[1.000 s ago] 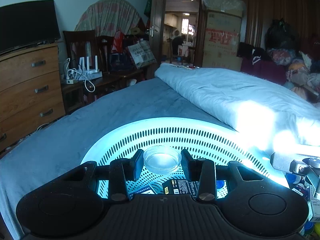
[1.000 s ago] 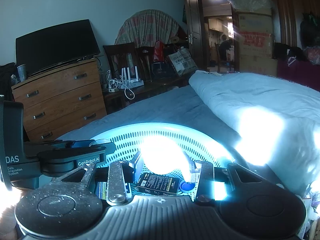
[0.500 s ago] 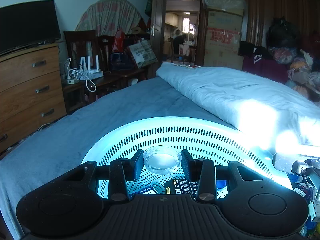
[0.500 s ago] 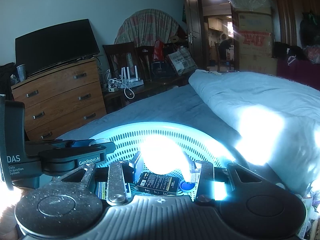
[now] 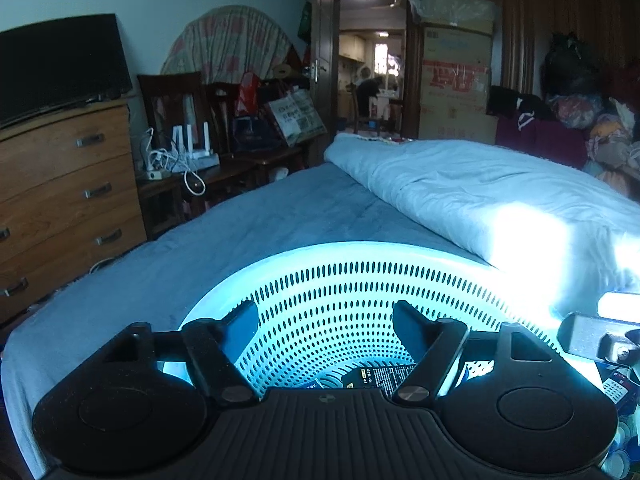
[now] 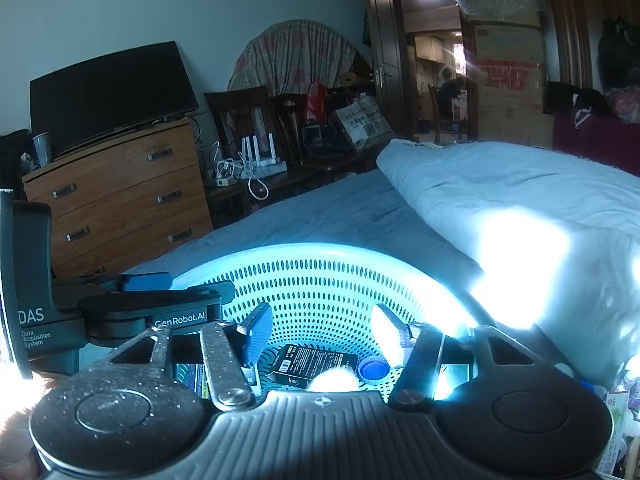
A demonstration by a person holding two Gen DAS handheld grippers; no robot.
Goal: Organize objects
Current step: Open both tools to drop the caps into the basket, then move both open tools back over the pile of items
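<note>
A pale blue perforated basket (image 5: 360,256) (image 6: 320,256) sits on the bed right under both grippers. My left gripper (image 5: 324,320) hangs over it with its jaws opening and nothing between them; it also shows in the right wrist view as the left gripper's side (image 6: 160,312). My right gripper (image 6: 322,330) is over the same basket, jaws opening, also with nothing between them. On the basket floor lie a black box (image 6: 312,364) (image 5: 384,376), a blue cap (image 6: 374,370) and a glaring white object (image 6: 334,380) whose shape I cannot make out. The clear round lid is out of sight.
The basket rests on a blue bedsheet (image 5: 260,224), with a folded pale duvet (image 5: 480,184) to its right. A wooden dresser (image 5: 60,184) with a TV stands at the left. Small packets (image 5: 616,388) lie at the lower right.
Both grippers have opened. The clear round lid is gone from between the left fingers, and the bright object has dropped from the right fingers into the basket. Neither hand has moved.
</note>
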